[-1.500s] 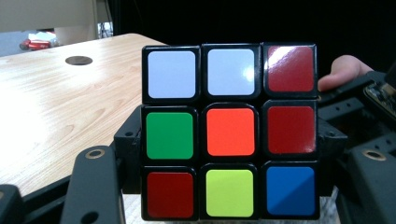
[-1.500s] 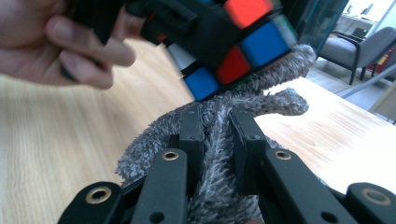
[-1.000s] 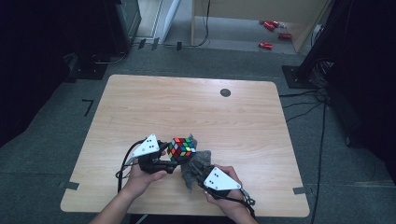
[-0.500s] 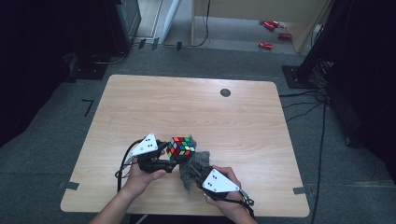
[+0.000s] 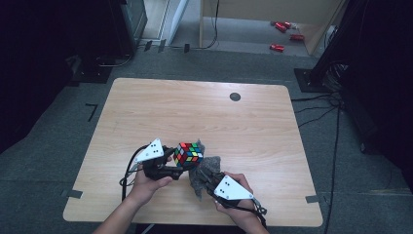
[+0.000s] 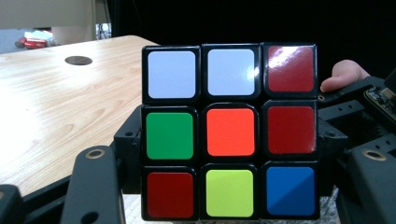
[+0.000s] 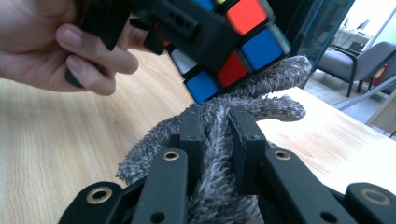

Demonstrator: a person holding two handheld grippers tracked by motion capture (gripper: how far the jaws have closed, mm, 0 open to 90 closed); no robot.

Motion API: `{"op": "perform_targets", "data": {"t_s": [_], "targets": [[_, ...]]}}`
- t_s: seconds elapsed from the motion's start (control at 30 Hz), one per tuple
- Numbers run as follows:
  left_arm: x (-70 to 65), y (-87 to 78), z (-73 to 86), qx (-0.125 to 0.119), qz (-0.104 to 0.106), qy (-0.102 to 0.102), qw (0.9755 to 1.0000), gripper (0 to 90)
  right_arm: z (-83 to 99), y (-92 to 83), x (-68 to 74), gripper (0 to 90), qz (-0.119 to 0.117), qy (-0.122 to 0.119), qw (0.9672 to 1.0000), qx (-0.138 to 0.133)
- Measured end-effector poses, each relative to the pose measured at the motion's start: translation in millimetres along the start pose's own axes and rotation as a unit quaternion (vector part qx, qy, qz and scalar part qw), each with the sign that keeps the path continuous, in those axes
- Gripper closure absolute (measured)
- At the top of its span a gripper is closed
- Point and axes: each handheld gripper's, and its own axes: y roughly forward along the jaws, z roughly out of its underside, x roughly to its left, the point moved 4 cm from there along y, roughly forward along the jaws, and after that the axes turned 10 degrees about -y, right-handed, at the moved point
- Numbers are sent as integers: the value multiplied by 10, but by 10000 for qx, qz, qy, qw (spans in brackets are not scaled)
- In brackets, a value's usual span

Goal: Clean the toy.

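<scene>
Near the table's near edge, the left gripper [image 5: 171, 163] clamps the multicoloured plastic puzzle cube [image 5: 189, 153]; the right gripper [image 5: 210, 175], angled up-left, pinches the grey fuzzy cloth [image 5: 207, 168].

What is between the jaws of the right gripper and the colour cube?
Only the grey fuzzy cloth. The right gripper pinches it, and its free end rises against the cube, as the right gripper view shows.

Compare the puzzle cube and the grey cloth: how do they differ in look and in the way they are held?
The puzzle cube is hard, boxy and many-coloured; the grey cloth is soft, fuzzy and crumpled. The left gripper clamps the cube by its sides, while the right gripper pinches a fold of the cloth. Both are held, and the cloth touches the cube's underside.
</scene>
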Motion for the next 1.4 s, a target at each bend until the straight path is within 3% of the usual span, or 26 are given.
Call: {"op": "perform_targets", "data": {"t_s": [0.23, 0.53, 0.6, 0.77, 1.07, 1.17, 1.3, 1.4], "targets": [[-9, 31, 25, 78, 17, 25, 10000, 349, -51, -121, -231, 781, 361, 302, 9987, -209], [-5, 12, 10, 37, 4, 8, 10000, 349, -3, -9, -5, 780, -14, 71, 10000, -16], [-6, 13, 11, 40, 23, 16, 10000, 349, -12, -23, -34, 780, 20, 49, 10000, -36], [-31, 51, 50, 196, -81, 194, 9996, 349, -11, -112, -210, 780, 294, 384, 9987, -159], [-4, 22, 22, 90, -30, 48, 9999, 349, 28, 15, 24, 777, -110, 123, 9999, 8], [-7, 22, 27, 104, -36, 81, 9999, 349, 9, -22, -39, 775, -4, 137, 9999, -29], [-14, 43, 48, 172, -64, 138, 9997, 349, 0, -95, -181, 769, 220, 428, 9987, -182], [-17, 48, 48, 177, -69, 124, 9997, 349, 25, -66, -146, 763, 157, 367, 9992, -101]]}}
